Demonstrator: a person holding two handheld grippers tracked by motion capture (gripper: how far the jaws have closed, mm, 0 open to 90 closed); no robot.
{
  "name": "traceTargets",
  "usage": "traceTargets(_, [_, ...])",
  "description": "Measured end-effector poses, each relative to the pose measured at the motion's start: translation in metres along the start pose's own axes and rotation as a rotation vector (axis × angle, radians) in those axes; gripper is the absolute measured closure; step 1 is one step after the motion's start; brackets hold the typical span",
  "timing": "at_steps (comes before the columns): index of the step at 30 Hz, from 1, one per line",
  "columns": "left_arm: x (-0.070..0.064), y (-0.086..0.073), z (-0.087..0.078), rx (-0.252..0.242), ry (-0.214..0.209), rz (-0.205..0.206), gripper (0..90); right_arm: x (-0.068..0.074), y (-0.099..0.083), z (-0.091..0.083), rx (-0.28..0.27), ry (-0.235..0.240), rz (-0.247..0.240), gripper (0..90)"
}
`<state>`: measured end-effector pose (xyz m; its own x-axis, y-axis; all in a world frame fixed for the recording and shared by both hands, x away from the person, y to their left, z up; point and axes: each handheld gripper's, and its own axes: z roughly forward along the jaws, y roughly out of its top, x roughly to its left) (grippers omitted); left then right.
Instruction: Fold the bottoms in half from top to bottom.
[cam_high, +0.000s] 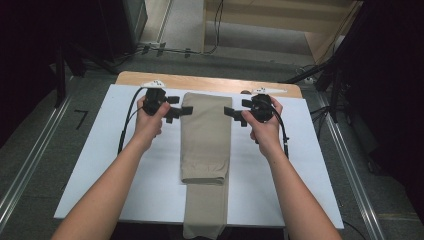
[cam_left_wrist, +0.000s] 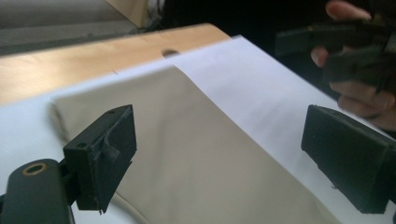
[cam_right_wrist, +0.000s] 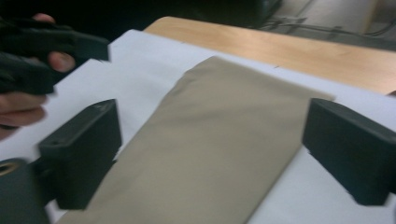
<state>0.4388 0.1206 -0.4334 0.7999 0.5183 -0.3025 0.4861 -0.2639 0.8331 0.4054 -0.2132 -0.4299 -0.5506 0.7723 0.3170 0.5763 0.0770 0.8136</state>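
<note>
Folded beige cotton trousers (cam_high: 205, 137) lie flat down the middle of the white-covered surface (cam_high: 95, 165), their long axis running straight away from me, from the near edge toward the far wooden strip (cam_high: 200, 81). The far end is a neat square edge close to that strip; the near end is a single narrower layer that hangs over the surface's front edge, with a folded upper layer stopping short of it.

My left gripper (cam_high: 179, 111) hovers just beside the left side of the trousers' far end, its jaws spread wide and holding nothing. In the left gripper view the black pads (cam_left_wrist: 105, 156) stand apart over the cloth, above it rather than pressing on it, as far as I can tell.

My right gripper (cam_high: 234, 113) mirrors it at the right side of the far end, jaws equally wide and empty. In the right gripper view the cloth runs between its two pads (cam_right_wrist: 81, 151).

So the trousers sit between my two grippers, both pointing inward at the far end from opposite sides.
</note>
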Motion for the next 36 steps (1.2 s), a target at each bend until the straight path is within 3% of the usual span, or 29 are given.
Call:
traceTargets(7, [-0.033, -0.038, -0.006, 0.042, -0.054, 0.02, 0.0, 0.025, -0.035, -0.02, -0.004, 0.041, -0.035, 0.0])
traceTargets(10, [-0.049, -0.053, -0.012, 0.05, -0.07, 0.045, 0.0, 0.035, -0.056, -0.028, 0.003, 0.068, -0.045, 0.0])
traceTargets(18, [-0.082, -0.104, -0.023, 0.111, -0.124, 0.05, 0.0, 0.067, -0.117, -0.042, 0.058, 0.097, -0.114, 0.0])
traceTargets(22, [-0.094, -0.123, -0.028, 0.109, -0.12, 0.045, 2.0, 0.081, -0.136, -0.042, 0.08, 0.121, -0.133, 0.0])
traceTargets(24, [-0.1, -0.13, -0.029, 0.112, -0.094, 0.057, 5.0, 0.089, -0.144, -0.04, 0.096, 0.127, -0.15, 0.0])
traceTargets(28, [-0.11, -0.135, -0.029, 0.145, -0.043, 0.09, 14.3, 0.1, -0.156, -0.035, 0.117, 0.104, -0.177, 12.5])
traceTargets(34, [-0.112, -0.139, -0.027, 0.177, 0.025, 0.111, 28.2, 0.109, -0.168, -0.029, 0.171, -0.038, -0.276, 25.4])
traceTargets(36, [-0.112, -0.14, -0.025, 0.19, 0.052, 0.109, 32.4, 0.108, -0.171, -0.029, 0.168, -0.089, -0.267, 31.0])
